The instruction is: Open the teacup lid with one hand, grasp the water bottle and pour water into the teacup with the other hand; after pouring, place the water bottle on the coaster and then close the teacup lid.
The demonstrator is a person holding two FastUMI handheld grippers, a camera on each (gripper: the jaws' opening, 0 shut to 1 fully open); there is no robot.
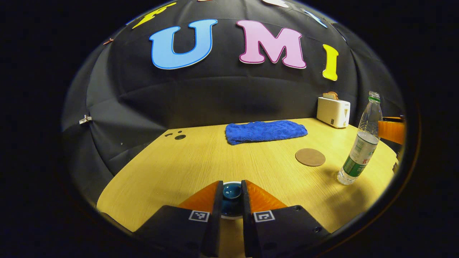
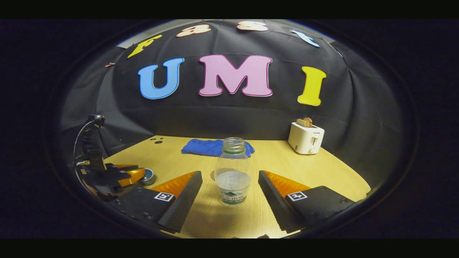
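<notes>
My left gripper is shut on the dark blue teacup lid. The cup's pale rim shows just below the lid, near the table's front edge. The clear, uncapped water bottle stands upright and partly filled between the spread fingers of my open right gripper, with a gap on each side. In the left gripper view the bottle stands at the far right, with the round brown coaster just left of it. The right gripper view shows the left gripper over the teacup.
A folded blue towel lies at the back of the wooden table. A white toaster with bread in it stands at the back right. Bare tabletop stretches between the teacup, the coaster and the towel.
</notes>
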